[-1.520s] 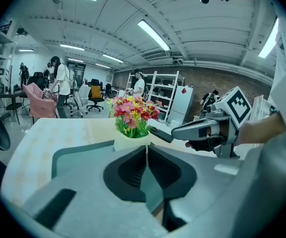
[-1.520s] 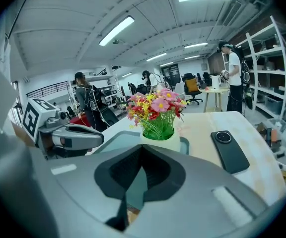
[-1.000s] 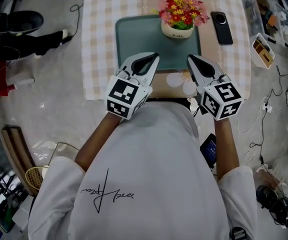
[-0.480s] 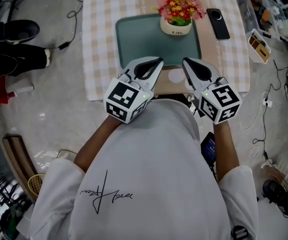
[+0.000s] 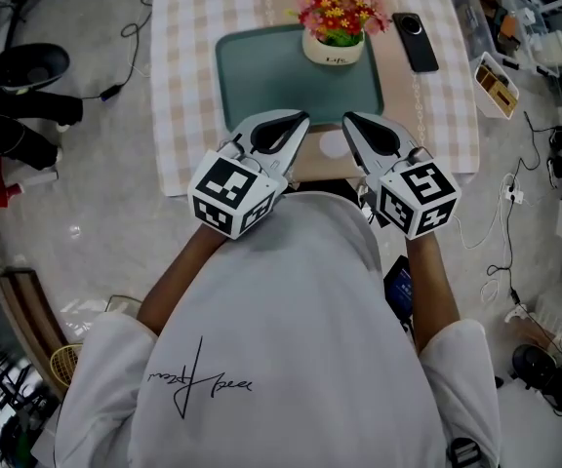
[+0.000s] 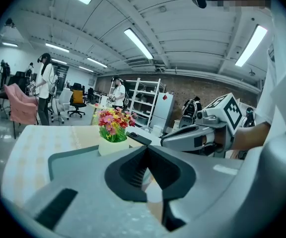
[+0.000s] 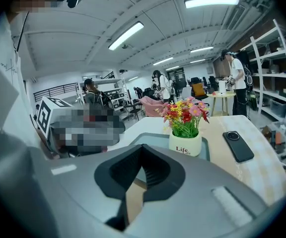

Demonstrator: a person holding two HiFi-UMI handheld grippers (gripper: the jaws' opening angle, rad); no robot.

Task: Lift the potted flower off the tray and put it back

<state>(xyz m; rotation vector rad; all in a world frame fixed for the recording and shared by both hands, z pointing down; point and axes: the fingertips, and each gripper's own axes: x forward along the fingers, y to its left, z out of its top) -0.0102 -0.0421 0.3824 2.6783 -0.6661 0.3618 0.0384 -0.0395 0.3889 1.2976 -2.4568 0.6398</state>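
The potted flower (image 5: 335,25), red, pink and yellow blooms in a white pot, stands upright in the far right corner of the grey-green tray (image 5: 281,76). My left gripper (image 5: 299,121) and right gripper (image 5: 350,121) hover side by side at the tray's near edge, both shut with nothing in them, well short of the pot. In the left gripper view the left gripper (image 6: 147,148) points at the flower (image 6: 114,124), with the right gripper (image 6: 197,135) beside it. The right gripper view shows the right gripper (image 7: 142,147) before the pot (image 7: 185,144) and tray (image 7: 150,139).
A black phone (image 5: 414,40) lies right of the tray on the checked tablecloth (image 5: 188,76); it also shows as the phone (image 7: 238,146) in the right gripper view. A small open box (image 5: 496,84) and cables sit off the table's right side. People stand far back in the room.
Both grippers have drawn back from over the tray to its near edge and come closer together. The flower and tray have not moved.
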